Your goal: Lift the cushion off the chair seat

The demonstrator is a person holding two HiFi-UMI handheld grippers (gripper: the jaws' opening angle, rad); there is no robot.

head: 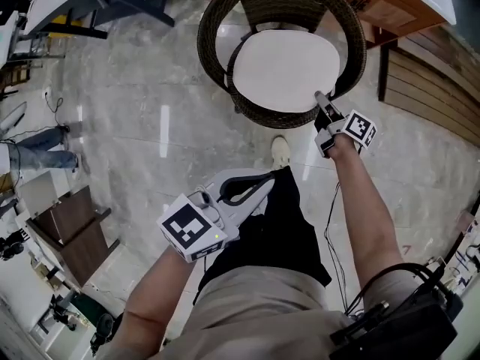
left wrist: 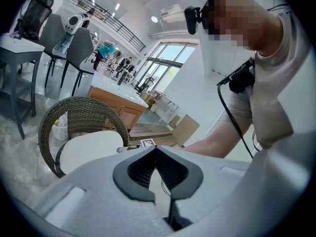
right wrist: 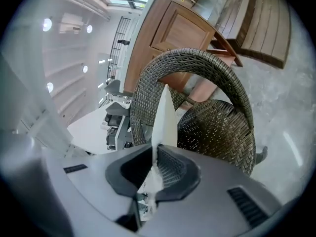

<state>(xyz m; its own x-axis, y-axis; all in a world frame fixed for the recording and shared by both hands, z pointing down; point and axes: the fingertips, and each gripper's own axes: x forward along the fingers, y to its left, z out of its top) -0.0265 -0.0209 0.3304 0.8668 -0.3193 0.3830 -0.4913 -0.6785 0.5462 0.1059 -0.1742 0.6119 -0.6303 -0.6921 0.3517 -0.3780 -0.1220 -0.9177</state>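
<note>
Marble floor (head: 150, 88), dark wicker chair (head: 217, 36).
Its white oval cushion (head: 285, 70) pinched at the edge by right gripper (head: 322, 97); left gripper (head: 267, 180) jaws pressed together.

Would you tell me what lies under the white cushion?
The wicker chair seat: its weave shows where the right gripper holds the cushion up by its edge; the rest is covered.

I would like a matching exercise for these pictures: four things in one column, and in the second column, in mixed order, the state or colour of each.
1 cushion
2 wicker chair
3 left gripper
4 right gripper

A dark brown, woven
B shut on the cushion's edge
C plain white
D empty, jaws together

Pairs: 1-C, 2-A, 3-D, 4-B
</note>
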